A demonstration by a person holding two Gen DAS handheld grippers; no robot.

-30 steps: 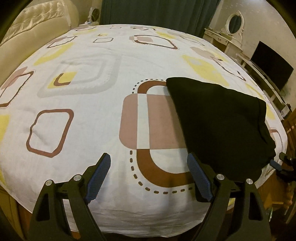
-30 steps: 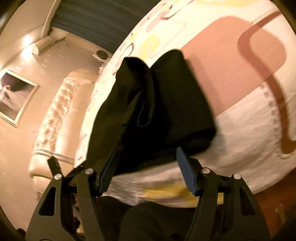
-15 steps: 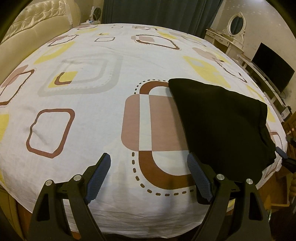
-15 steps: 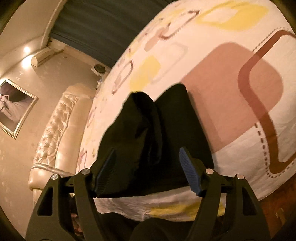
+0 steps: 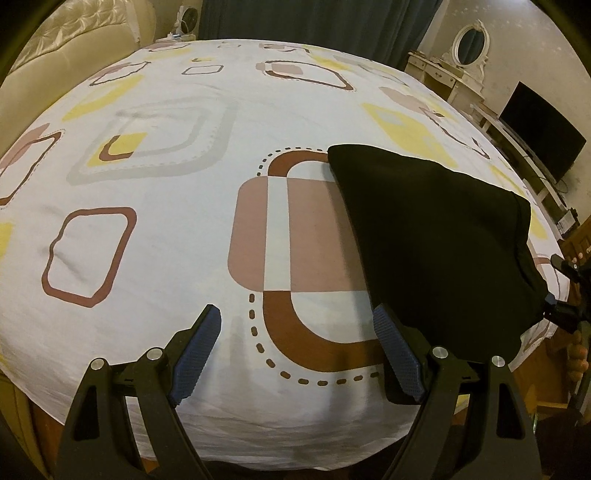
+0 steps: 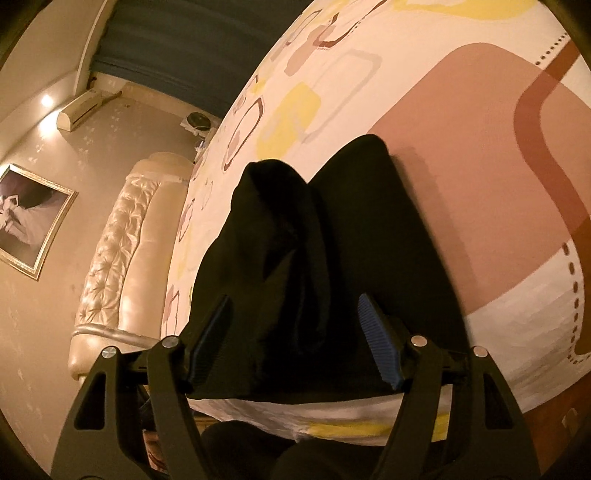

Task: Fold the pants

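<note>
Folded black pants (image 5: pixel 436 236) lie on the patterned bed sheet (image 5: pixel 166 258) near the right front of the bed. My left gripper (image 5: pixel 295 314) hangs open over bare sheet, its right finger just beside the pants' near left edge. In the right wrist view the pants (image 6: pixel 332 240) form a thick stack with a raised fold on the left. My right gripper (image 6: pixel 295 306) is low over their near end. Its jaws stand apart with the cloth between and under them, and the pads do not press on it.
A padded cream headboard (image 5: pixel 55 55) borders the bed's far left. A white dressing table with an oval mirror (image 5: pixel 458 74) and a dark TV (image 5: pixel 539 125) stand to the right. Dark curtains (image 5: pixel 314 22) hang behind. The bed's front edge (image 5: pixel 295 443) is just below my left gripper.
My right gripper has moved in over the pants' near end and its jaws have widened a little. The left gripper has stayed where it was, open.
</note>
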